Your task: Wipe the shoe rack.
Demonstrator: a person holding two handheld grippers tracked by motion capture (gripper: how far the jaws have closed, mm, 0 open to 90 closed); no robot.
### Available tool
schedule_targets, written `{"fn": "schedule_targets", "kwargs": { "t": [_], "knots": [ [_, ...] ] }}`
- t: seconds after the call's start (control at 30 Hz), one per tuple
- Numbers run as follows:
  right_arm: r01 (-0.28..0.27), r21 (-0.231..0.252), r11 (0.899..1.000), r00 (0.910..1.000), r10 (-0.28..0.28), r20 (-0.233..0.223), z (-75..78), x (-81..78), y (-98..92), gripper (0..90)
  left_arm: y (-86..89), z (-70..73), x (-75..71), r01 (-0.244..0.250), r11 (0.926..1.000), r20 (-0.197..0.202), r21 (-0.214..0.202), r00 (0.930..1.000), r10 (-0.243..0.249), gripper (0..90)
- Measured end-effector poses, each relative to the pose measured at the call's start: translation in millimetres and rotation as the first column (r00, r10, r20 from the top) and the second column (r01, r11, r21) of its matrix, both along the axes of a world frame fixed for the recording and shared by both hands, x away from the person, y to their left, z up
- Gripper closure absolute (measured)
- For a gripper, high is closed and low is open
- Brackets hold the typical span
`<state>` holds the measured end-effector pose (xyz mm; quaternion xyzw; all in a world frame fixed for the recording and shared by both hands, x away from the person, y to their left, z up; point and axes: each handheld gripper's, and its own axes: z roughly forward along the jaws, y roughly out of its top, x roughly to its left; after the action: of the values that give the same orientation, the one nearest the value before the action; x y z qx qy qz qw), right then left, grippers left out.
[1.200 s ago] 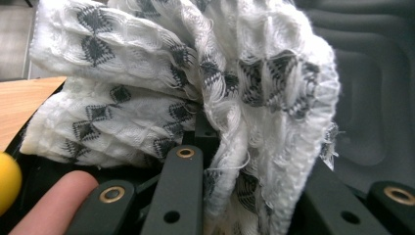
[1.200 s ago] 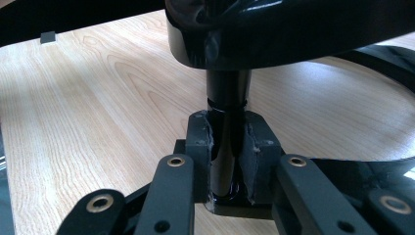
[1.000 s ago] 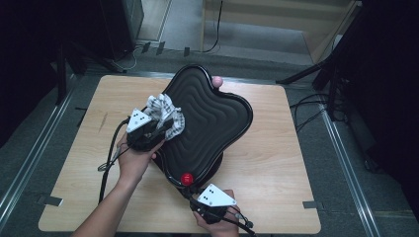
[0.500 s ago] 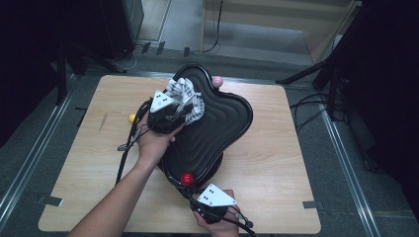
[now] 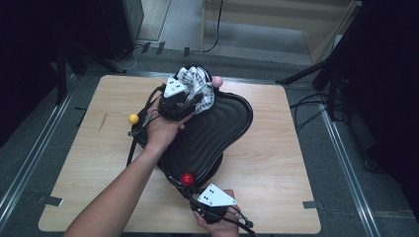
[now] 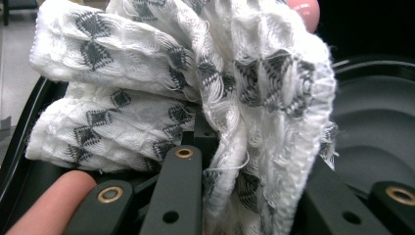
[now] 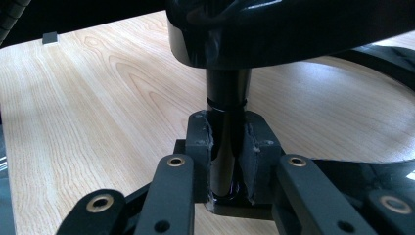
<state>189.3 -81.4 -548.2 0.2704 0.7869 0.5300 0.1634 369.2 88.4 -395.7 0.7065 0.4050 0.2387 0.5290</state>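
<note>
A black, ripple-surfaced tray (image 5: 217,133) lies on the wooden table (image 5: 276,163). My left gripper (image 5: 192,96) is over the tray's far left rim, shut on a bunched white cloth with grey diamonds (image 5: 198,85). In the left gripper view the cloth (image 6: 195,98) bulges out between the jaws of the left gripper (image 6: 240,181), above the tray's ridged surface (image 6: 377,122). My right gripper (image 5: 192,191) is at the tray's near tip, beside a red ball (image 5: 187,178). In the right gripper view this right gripper (image 7: 227,156) is shut on a black post (image 7: 227,93) under the tray (image 7: 293,24).
A yellow ball (image 5: 133,118) sticks out at the tray's left side and a pink ball (image 5: 217,81) at its far edge. Bare wood lies to the right and near left of the tray. Dark stands and cables surround the table on the floor.
The left hand has carried the cloth from the tray's left edge up and away to its far rim near the pink ball. The right gripper has stayed put.
</note>
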Motion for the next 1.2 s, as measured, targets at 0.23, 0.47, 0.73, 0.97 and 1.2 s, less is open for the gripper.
{"fn": "schedule_targets", "kwargs": {
  "t": [0.23, 0.47, 0.73, 0.97, 1.2],
  "knots": [
    [-0.001, 0.0, 1.0, 1.0, 0.001, 0.0, 0.0, 0.1, 0.0, 76.0, 12.0, -11.7, -13.0, 0.0, 0.9999, 0.0, -0.015, 1.0, 0.0, 77.1],
    [-0.001, 0.0, 1.0, 1.0, 0.001, 0.001, -0.1, 0.1, 0.0, 76.0, 19.4, -22.4, -28.7, -0.003, 0.9999, 0.005, -0.017, 1.0, 0.003, 77.2],
    [-0.001, 0.0, 1.0, 1.0, 0.001, 0.002, -0.2, 0.1, 0.0, 76.0, 35.2, -38.8, -50.4, -0.015, 0.9997, -0.002, -0.021, 0.9999, 0.015, 77.3],
    [0.002, -0.001, 1.0, 1.0, -0.002, 0.004, -0.2, -0.1, 0.3, 76.0, 47.9, -48.3, -64.4, -0.02, 0.9996, -0.011, -0.021, 0.9997, 0.02, 77.3],
    [0.003, 0.001, 1.0, 1.0, -0.003, 0.003, -0.5, -0.4, 0.2, 76.0, 59.0, -59.2, -78.9, -0.034, 0.9988, -0.018, -0.036, 0.9993, 0.033, 77.4]
  ]
}}
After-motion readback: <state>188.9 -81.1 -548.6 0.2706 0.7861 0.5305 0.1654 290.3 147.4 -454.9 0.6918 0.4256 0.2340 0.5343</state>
